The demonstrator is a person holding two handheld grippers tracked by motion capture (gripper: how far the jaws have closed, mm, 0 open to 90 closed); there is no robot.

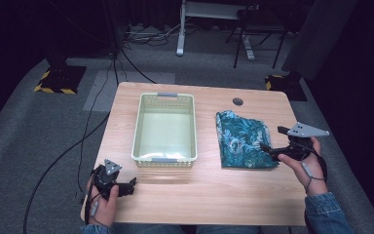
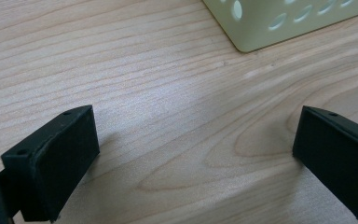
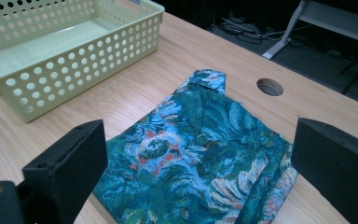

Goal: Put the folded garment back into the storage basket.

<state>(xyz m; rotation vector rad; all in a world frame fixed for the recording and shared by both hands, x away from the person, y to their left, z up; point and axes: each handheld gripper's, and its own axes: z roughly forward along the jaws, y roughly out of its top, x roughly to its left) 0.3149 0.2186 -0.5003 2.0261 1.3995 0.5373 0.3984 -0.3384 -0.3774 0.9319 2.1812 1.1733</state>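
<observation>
A folded teal floral cloth (image 1: 242, 140) lies on the right half of the wooden table (image 1: 199, 195); it spreads out below the jaws in the right gripper view (image 3: 200, 154). My right gripper (image 1: 268, 150) hovers at the cloth's right edge, open, with nothing between its jaws (image 3: 200, 163). A pale green perforated basket (image 1: 165, 127) stands empty at the table's middle; its corner (image 2: 270, 23) shows in the left gripper view. My left gripper (image 1: 130, 186) rests low at the front left, open over bare wood (image 2: 196, 154).
A round cable hole (image 1: 237, 101) sits in the table behind the cloth. Beyond the table are black cables on the grey floor (image 1: 92, 112), a white desk leg (image 1: 181, 29) and chair legs (image 1: 253, 44).
</observation>
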